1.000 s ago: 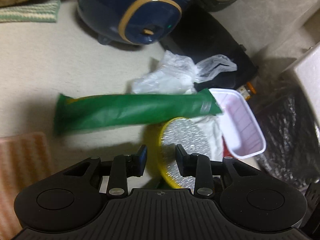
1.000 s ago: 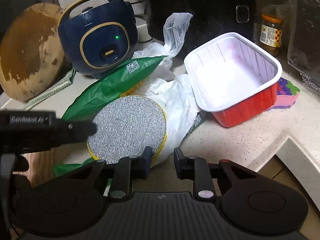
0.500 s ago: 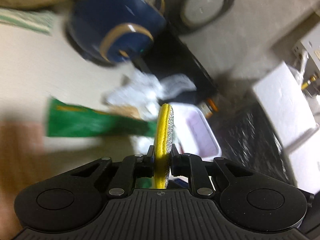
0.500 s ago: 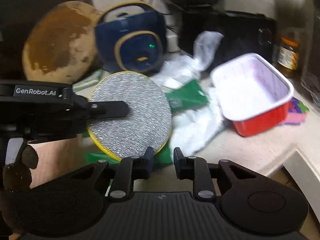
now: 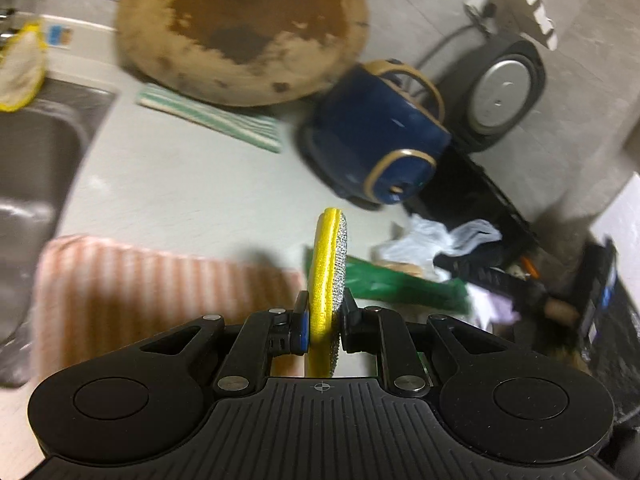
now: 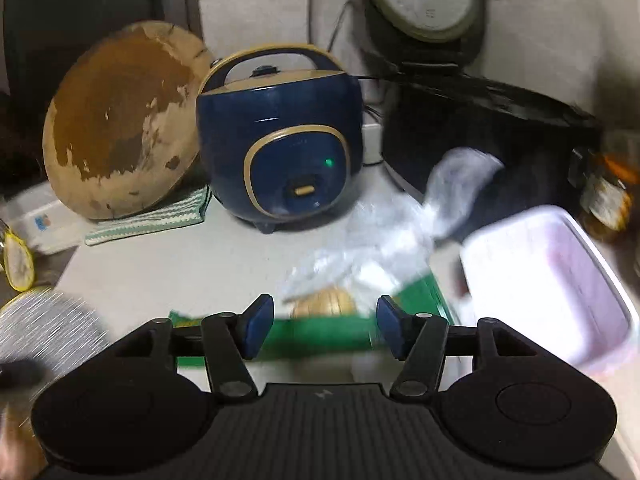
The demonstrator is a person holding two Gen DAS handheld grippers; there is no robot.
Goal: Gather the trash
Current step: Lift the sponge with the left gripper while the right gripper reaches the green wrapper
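My left gripper [image 5: 323, 322] is shut on a round yellow scouring pad [image 5: 329, 276] with a silver face, held on edge above the counter; it also shows blurred at the left edge of the right wrist view [image 6: 44, 328]. My right gripper [image 6: 325, 332] is open and empty, just above a green wrapper [image 6: 320, 338]. Behind it lie crumpled clear plastic bags [image 6: 372, 248] and a tan lump [image 6: 324, 304]. A white-and-red food tray [image 6: 548, 292] sits to the right. The green wrapper [image 5: 404, 284] and bags [image 5: 436, 240] also show in the left wrist view.
A blue rice cooker [image 6: 280, 136] and a round wooden board [image 6: 120, 120] stand at the back. A black appliance [image 6: 492, 136] and a jar [image 6: 608, 196] are back right. A striped orange cloth [image 5: 160, 296] lies left, beside a sink [image 5: 36, 184].
My left gripper closed on the scouring pad, lifted it and carried it left off the trash pile. My right gripper opened wide and moved closer over the green wrapper.
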